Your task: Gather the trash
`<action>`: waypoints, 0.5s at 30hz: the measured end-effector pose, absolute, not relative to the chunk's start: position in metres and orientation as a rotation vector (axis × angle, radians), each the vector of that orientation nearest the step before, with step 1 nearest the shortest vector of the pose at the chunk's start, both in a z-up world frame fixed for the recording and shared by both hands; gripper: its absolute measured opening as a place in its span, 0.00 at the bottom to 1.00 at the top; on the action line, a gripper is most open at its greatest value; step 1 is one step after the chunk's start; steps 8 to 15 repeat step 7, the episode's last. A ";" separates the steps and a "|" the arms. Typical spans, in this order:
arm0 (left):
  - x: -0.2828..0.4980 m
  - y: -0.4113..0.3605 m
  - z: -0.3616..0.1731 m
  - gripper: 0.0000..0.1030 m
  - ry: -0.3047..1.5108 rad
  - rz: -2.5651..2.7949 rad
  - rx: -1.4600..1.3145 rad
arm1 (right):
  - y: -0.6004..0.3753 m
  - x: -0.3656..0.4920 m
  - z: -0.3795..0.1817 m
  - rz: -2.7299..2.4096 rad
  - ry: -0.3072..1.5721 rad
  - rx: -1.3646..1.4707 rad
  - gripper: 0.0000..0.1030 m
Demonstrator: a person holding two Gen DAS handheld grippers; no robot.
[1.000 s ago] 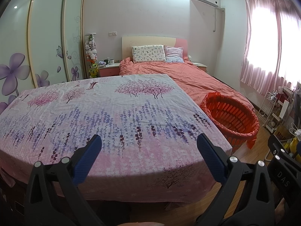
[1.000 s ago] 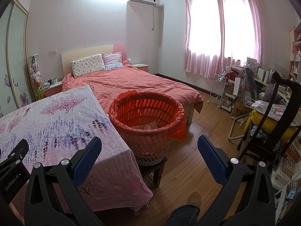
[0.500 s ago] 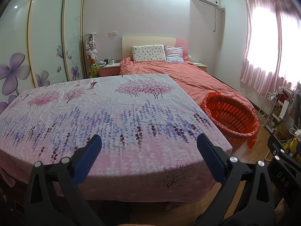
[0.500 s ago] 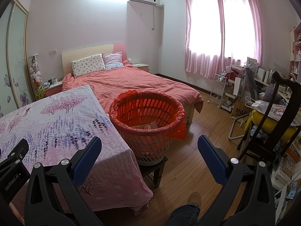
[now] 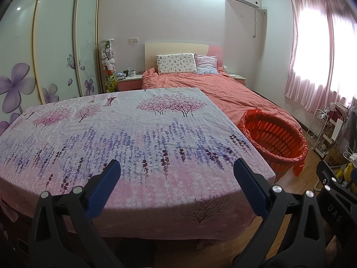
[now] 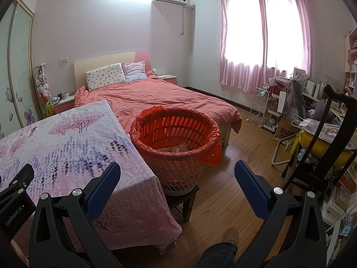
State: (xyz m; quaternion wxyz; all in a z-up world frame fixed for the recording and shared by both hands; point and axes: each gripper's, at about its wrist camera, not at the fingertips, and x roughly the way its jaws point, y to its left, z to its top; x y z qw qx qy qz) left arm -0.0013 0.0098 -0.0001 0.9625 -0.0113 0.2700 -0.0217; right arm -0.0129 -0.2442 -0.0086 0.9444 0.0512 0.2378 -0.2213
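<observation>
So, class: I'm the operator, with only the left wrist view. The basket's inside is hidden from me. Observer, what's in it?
Observer: Some pale scraps lie at the bottom of the red-lined basket.
Operator: What is it standing on?
Observer: A dark low stool on the wooden floor.
Operator: Is the right gripper carrying trash?
Observer: No, the right gripper has its jaws wide apart, nothing between them.
</observation>
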 end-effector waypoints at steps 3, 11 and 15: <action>-0.001 0.010 -0.001 0.96 0.549 -0.046 -0.023 | -0.244 -0.013 -0.009 -0.451 0.485 0.104 0.98; -0.002 0.010 -0.002 0.96 0.550 -0.047 -0.023 | -0.243 -0.013 -0.008 -0.450 0.485 0.104 0.98; -0.002 0.010 -0.002 0.96 0.550 -0.047 -0.023 | -0.243 -0.013 -0.008 -0.450 0.485 0.104 0.98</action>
